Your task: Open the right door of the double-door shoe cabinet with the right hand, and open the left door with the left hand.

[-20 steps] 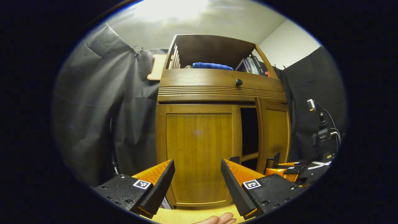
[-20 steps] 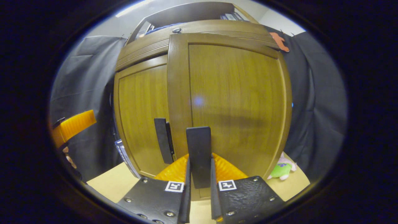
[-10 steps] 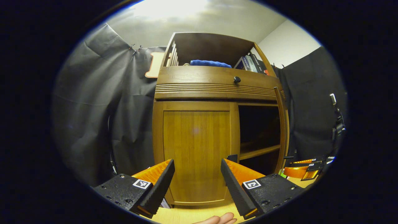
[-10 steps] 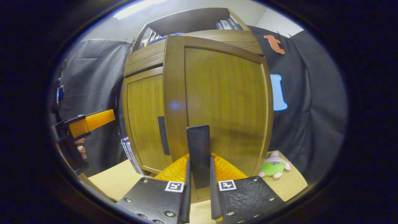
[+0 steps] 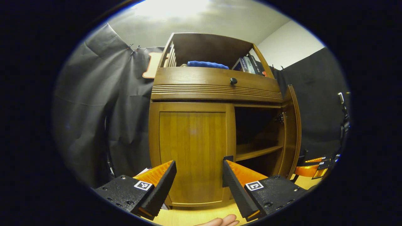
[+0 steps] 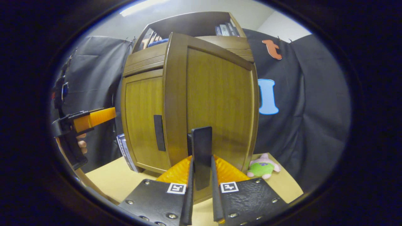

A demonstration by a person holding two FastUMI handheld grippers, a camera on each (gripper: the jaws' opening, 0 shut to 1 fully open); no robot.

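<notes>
The brown wooden double-door shoe cabinet [image 5: 216, 84] stands on a pale table [image 6: 116, 179]. Its right door [image 6: 216, 103] is swung wide, its dark flat handle [image 6: 201, 157] clamped between the right gripper's [image 6: 201, 188] fingers. The left door [image 5: 191, 150] is closed; the left gripper [image 5: 199, 179] is held spread before it.
</notes>
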